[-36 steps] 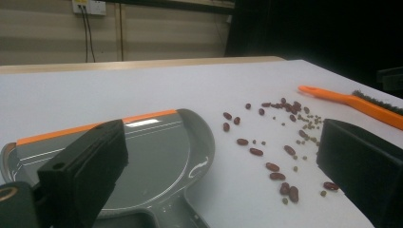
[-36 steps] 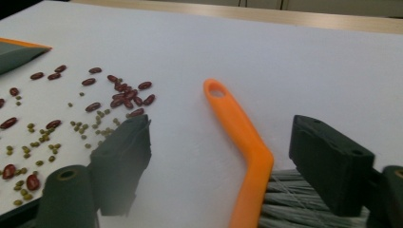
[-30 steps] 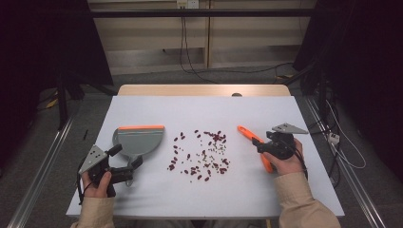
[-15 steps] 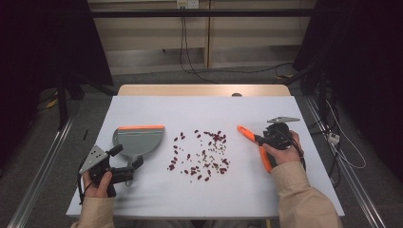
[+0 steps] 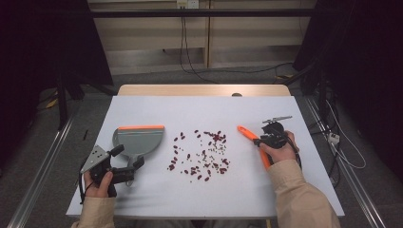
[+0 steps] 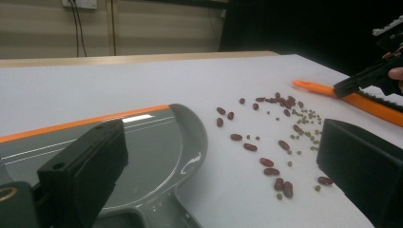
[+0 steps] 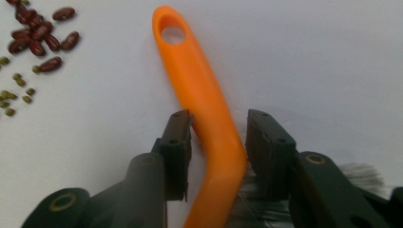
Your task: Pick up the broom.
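Right fingers [image 7: 216, 142] straddle the brush [image 7: 204, 109] handle and have just been closing on it. There's a thin gap at the left pad, and the right pad is at or nearly on the bend, so not clamped yet as far as I can tell. Brush lies flat on the worktop [image 5: 199, 109], handle end with the hang hole pointing toward the beans [image 5: 202, 154], bristles back under the gripper.

Left fingers [image 6: 214, 180] are apart with nothing between them. They hover near the dustpan [image 5: 138, 140], at its handle end, not gripping it. In the left gripper view the dustpan [image 6: 157, 152] sits flat, orange lip on the far side, pan empty.

Progress: early, I'd say.
- Beans all loose on the worktop, scattered between dustpan and brush: larger red ones plus small green ones. None in the pan.
- Brush grasp in progress, not lifted.
- Dustpan not grasped.

Left to do, judging from the layout:
- finish the clamp on the brush handle
- grab the dustpan and bring its lip to the edge of the spill
- sweep the beans in, likely several strokes given the spread

Watch for the small green ones rolling off under the bristles.
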The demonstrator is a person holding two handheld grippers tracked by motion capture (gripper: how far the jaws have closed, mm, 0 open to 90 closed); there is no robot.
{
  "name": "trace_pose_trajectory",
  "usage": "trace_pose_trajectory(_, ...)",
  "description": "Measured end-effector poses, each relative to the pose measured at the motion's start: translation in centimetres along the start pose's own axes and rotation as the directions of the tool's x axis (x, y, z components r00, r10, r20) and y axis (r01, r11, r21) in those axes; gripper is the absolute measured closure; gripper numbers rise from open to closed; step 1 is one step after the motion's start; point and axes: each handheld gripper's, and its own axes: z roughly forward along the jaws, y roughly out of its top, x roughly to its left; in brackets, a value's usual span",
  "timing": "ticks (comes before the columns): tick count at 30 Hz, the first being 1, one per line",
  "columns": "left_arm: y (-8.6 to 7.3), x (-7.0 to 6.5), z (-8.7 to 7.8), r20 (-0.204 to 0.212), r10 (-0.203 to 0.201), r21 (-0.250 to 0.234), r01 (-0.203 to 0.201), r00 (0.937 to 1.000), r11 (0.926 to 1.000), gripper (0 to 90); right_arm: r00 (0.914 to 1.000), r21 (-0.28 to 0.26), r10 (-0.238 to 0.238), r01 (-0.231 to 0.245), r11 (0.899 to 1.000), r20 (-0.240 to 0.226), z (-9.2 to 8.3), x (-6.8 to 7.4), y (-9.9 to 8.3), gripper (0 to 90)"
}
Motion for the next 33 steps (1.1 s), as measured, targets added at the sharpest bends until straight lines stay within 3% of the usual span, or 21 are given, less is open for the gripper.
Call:
trace_pose_trajectory(6, 0.0, -0.1, 0.0, -0.002, 0.006, 0.001, -0.006, 1.0000, 1.0000, 2.9, 0.9974, 0.068, -0.072, 0.071, 0.995, 0.007, 0.5, 0.3, 0.8, 63.9)
trace_pose_trajectory(11, 0.0, -0.2, 0.1, -0.007, 0.007, 0.004, -0.007, 1.0000, 1.0000, 2.9, 0.9980, 0.123, -0.064, 0.063, 0.990, -0.001, 0.6, 0.2, 1.6, 70.0)
trace_pose_trajectory(14, 0.0, -0.3, 0.1, -0.003, 0.007, 0.000, -0.007, 1.0000, 1.0000, 2.9, 0.9990, 0.123, -0.042, 0.043, 0.991, -0.012, 0.6, -0.1, 1.6, 70.9)
trace_pose_trajectory(20, 0.1, -0.3, 0.0, -0.008, 0.014, 0.001, -0.014, 0.9999, 0.9999, 2.9, 0.9975, 0.127, -0.070, 0.068, 0.990, 0.012, 0.4, 0.4, 1.7, 71.5)
trace_pose_trajectory(23, 0.1, -0.3, 0.1, -0.005, 0.015, 0.000, -0.015, 0.9999, 0.9999, 2.9, 0.9985, 0.083, -0.054, 0.054, 0.995, -0.008, -0.3, 0.0, 1.6, 71.6)
trace_pose_trajectory(27, 0.2, -0.6, 0.1, -0.004, 0.010, -0.010, -0.011, 0.9999, 0.9999, 2.9, 0.9983, -0.036, -0.009, 0.007, 0.999, -0.057, -2.1, -0.5, 1.5, 71.8)
trace_pose_trajectory(31, 0.5, -1.0, 0.1, -0.013, 0.037, -0.013, -0.037, 0.9993, 0.9992, 2.9, 0.9973, -0.135, -0.026, 0.017, 0.991, -0.068, -3.8, -0.1, 1.2, 71.9)
trace_pose_trajectory(33, 0.6, -1.2, 0.1, -0.005, 0.030, -0.021, -0.030, 0.9995, 0.9993, 2.8, 0.9957, -0.196, -0.023, 0.005, 0.981, -0.090, -4.8, 0.1, 0.9, 71.9)
